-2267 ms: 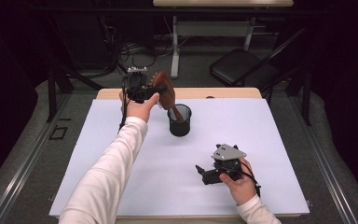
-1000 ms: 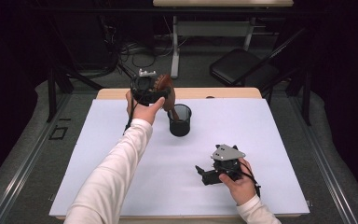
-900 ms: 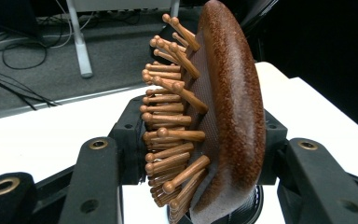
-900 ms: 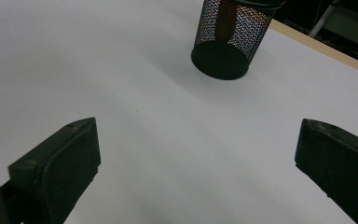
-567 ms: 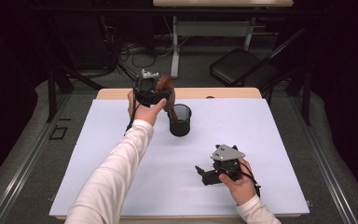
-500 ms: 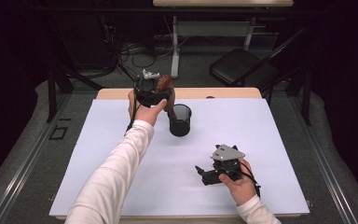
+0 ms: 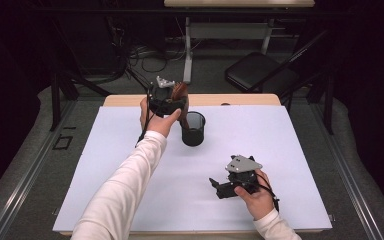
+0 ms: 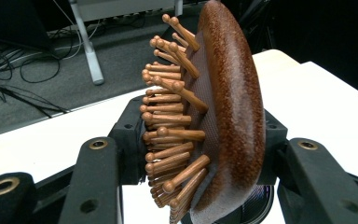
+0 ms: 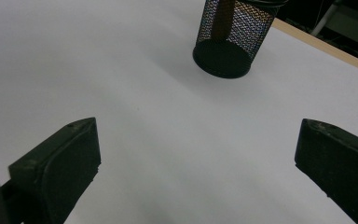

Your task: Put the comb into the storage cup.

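at the left of the high view, the left gripper (image 7: 167, 102) is raised at the far edge of the white table (image 7: 105, 190), its jaws clamped on the head of a brown wooden hairbrush (image 7: 180, 92). the left gripper view gives what that view is too small to tell: the oval head (image 8: 233, 107) stands on edge between the two jaws, its back turned right and its round-tipped pegs (image 8: 168, 121) sticking out left. the brush's long axis runs up and down, head on top. the right gripper view shows its handle (image 9: 223, 21) going down inside the black mesh cup (image 9: 230, 39), which stands upright on the table just right of the left gripper. farther right and nearer the person, the right gripper (image 7: 219, 186) rests low over the table, jaws wide apart and holding nothing, well apart from the cup and the brush.
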Available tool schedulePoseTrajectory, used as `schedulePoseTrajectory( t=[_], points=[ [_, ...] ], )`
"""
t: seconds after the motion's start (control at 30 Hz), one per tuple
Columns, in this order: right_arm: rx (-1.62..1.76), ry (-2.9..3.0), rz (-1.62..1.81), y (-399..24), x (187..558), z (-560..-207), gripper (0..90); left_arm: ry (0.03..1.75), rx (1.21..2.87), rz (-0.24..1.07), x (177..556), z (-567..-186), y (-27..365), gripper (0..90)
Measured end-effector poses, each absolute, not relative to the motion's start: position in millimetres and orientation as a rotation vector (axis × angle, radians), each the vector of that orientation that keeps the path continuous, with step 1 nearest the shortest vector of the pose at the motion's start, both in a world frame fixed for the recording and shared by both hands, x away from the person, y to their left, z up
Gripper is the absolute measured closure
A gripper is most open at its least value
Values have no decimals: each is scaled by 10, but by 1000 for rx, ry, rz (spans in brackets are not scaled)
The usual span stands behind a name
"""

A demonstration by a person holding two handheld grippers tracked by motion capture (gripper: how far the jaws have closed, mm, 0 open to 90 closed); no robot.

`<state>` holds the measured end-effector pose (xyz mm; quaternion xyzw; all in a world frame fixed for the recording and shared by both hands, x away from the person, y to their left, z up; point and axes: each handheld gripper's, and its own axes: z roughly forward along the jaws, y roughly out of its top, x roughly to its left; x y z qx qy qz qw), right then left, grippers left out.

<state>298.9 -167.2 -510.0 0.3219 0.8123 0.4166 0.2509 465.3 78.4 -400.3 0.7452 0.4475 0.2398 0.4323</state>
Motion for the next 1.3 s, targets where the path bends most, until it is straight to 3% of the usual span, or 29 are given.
schedulePoseTrajectory(
  t=[1.3],
  points=[
    [883,2214,1138,-1681,3004,-5111,0,979,1952,746,4438,-4042,494,493]
  ],
)
